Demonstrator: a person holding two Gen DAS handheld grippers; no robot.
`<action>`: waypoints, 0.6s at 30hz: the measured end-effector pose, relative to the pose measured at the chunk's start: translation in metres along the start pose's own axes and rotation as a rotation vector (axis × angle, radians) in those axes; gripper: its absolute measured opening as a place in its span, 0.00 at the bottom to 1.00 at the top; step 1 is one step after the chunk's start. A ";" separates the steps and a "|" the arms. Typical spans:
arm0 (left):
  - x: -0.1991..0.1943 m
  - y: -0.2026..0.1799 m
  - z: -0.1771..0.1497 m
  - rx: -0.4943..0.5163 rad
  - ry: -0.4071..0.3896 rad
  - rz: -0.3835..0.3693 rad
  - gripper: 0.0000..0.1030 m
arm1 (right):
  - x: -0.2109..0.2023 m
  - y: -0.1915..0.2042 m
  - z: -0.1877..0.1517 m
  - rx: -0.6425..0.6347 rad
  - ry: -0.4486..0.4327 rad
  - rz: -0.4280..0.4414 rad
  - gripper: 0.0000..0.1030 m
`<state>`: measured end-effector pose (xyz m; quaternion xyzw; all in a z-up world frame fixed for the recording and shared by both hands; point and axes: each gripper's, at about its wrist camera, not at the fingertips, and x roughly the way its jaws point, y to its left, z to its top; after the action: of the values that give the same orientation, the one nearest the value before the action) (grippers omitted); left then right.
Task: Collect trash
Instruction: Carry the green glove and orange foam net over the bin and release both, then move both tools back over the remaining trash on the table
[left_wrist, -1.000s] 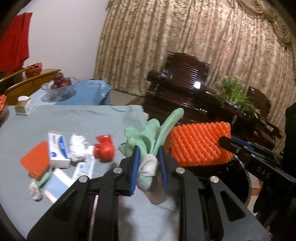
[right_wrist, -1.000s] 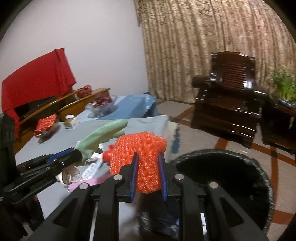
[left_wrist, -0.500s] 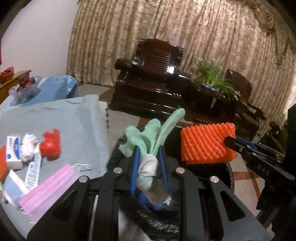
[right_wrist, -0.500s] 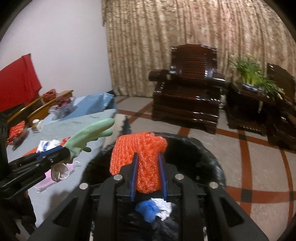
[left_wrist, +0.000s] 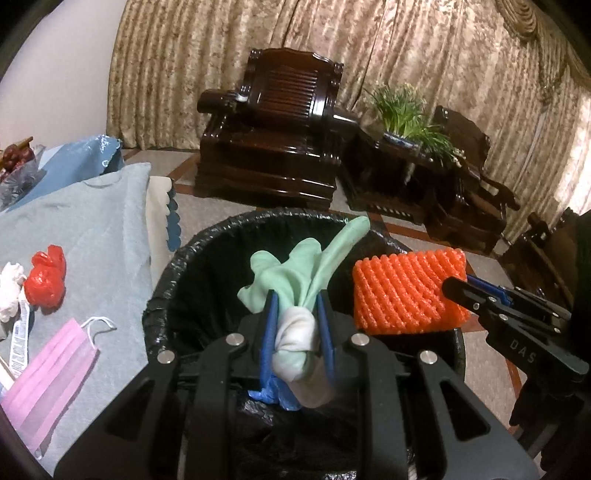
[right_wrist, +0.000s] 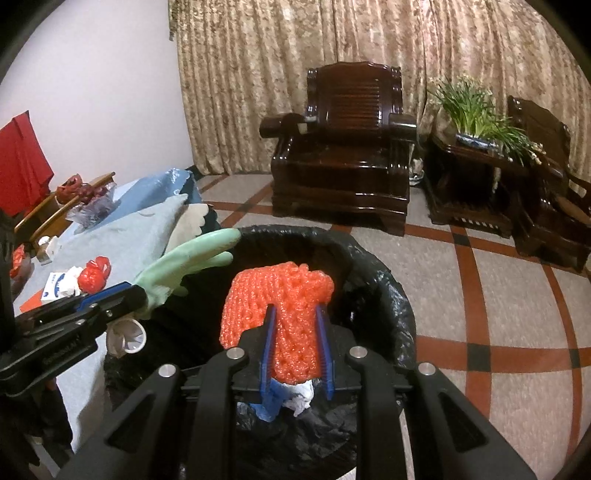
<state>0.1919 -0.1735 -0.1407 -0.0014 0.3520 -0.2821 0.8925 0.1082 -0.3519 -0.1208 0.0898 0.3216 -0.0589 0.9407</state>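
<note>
Left tongs (left_wrist: 295, 325) clamped on a pale green rubber glove (left_wrist: 310, 273), blue pads pressing both sides of its bunched whitish cuff; glove fingers stick up and forward over the mouth of the bin. Right tongs (right_wrist: 295, 336) clamped on an orange foam net sleeve (right_wrist: 277, 295), pads pinching its lower part, the rest bulging above them. Both sets of tongs narrow, only as wide as the thing each grips. Both held over a black bin with a bag liner (right_wrist: 388, 280); its rim wrinkled and glossy. Inside the bin, below the tongs, some blue and white crumpled scraps (right_wrist: 284, 398). From the left wrist view the orange sleeve hangs to the right of the glove, near but apart. Bench (left_wrist: 92, 229) under a grey-blue cloth stands just beside the bin on its left. On it: a pink face mask (left_wrist: 48, 376) nearest the camera, a red crumpled bag (left_wrist: 46, 277), white tissue (left_wrist: 9, 291) touching the red bag, a blue-and-white box (right_wrist: 55, 286). Dark wooden armchair (right_wrist: 347, 155) and a potted green plant (right_wrist: 476, 114) against the curtain behind.
</note>
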 end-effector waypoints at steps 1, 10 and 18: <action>0.001 0.000 0.001 -0.001 0.004 0.003 0.22 | 0.000 -0.001 0.000 -0.001 0.003 -0.003 0.24; -0.018 0.009 0.010 -0.026 -0.059 0.033 0.61 | -0.003 0.004 0.004 0.001 -0.016 -0.029 0.69; -0.056 0.034 0.007 -0.059 -0.125 0.098 0.87 | -0.004 0.016 0.013 0.022 -0.027 0.018 0.94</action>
<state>0.1806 -0.1183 -0.1070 -0.0282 0.3034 -0.2268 0.9250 0.1152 -0.3382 -0.1062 0.1021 0.3077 -0.0551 0.9444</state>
